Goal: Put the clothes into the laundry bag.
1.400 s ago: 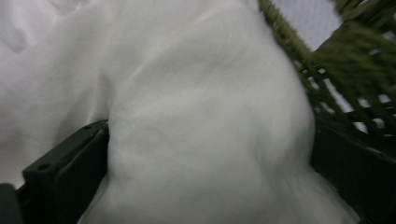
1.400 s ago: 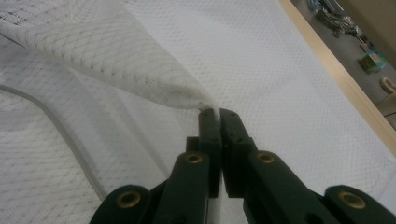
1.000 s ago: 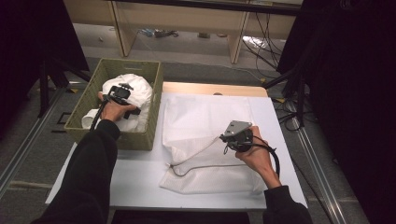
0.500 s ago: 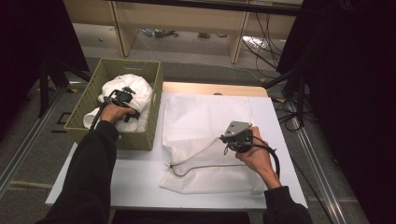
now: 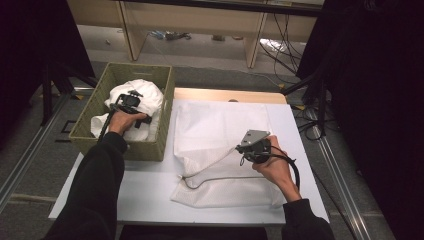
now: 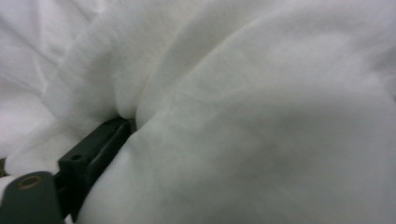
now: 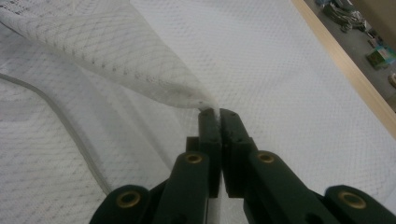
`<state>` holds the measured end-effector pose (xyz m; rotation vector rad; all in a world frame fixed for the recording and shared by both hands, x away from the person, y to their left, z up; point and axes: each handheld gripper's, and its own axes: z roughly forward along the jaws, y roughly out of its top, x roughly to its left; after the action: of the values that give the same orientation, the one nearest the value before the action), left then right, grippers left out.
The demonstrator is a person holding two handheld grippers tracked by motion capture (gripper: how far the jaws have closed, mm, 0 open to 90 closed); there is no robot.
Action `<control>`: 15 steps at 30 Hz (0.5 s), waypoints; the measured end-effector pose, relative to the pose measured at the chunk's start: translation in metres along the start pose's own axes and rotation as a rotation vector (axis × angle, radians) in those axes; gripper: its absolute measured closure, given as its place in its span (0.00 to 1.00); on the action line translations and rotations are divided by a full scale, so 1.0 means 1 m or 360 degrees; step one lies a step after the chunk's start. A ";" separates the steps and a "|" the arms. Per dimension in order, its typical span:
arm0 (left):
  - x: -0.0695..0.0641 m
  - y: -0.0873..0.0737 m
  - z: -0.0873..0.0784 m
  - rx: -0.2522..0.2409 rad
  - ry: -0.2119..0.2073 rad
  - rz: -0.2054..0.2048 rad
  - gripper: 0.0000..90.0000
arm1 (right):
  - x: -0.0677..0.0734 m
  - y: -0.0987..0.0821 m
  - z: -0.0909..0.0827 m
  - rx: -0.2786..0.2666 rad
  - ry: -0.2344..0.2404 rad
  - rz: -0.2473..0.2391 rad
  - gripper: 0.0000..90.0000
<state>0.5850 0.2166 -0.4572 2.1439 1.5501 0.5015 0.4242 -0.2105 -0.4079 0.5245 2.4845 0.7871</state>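
Burying into white laundry (image 6: 261, 116), left hand-held gripper (image 5: 129, 102) in the basket (image 5: 150, 150) at upper left; one jaw hidden, jaws just opened again, grip unclear. Right hand-held gripper (image 7: 218, 114) clamped on one mesh bag (image 5: 220, 125) edge, centre worktop (image 5: 145, 195). One basket, two grippers.

The left gripper (image 5: 129, 102) is shifting slightly over the white cloth (image 5: 145, 92) in the green basket (image 5: 165, 107), and its jaws have just been opening again, pressing down into soft folds bulging around and between them.
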 end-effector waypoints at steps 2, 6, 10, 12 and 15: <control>-0.001 -0.003 0.009 0.0043 0.0006 0.0011 0.00 | 0.001 0.000 0.000 0.0006 0.0004 0.0026 0.99; -0.004 -0.005 0.015 0.0056 0.0038 0.0065 0.00 | 0.000 0.000 -0.001 0.0007 0.0007 0.0025 0.99; -0.003 -0.004 0.015 0.0062 0.0038 0.0041 0.02 | 0.002 0.000 -0.001 0.0018 0.0010 0.0026 0.99; -0.002 -0.003 0.010 0.0061 0.0011 0.0031 0.17 | 0.003 0.000 -0.001 0.0007 -0.0002 0.0042 0.99; 0.007 -0.004 0.003 0.0027 0.0060 -0.0018 0.49 | 0.002 0.000 -0.001 0.0018 0.0009 0.0023 0.99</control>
<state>0.5855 0.2234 -0.4614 2.1486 1.5913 0.5299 0.4220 -0.2103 -0.4079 0.5460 2.4944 0.7814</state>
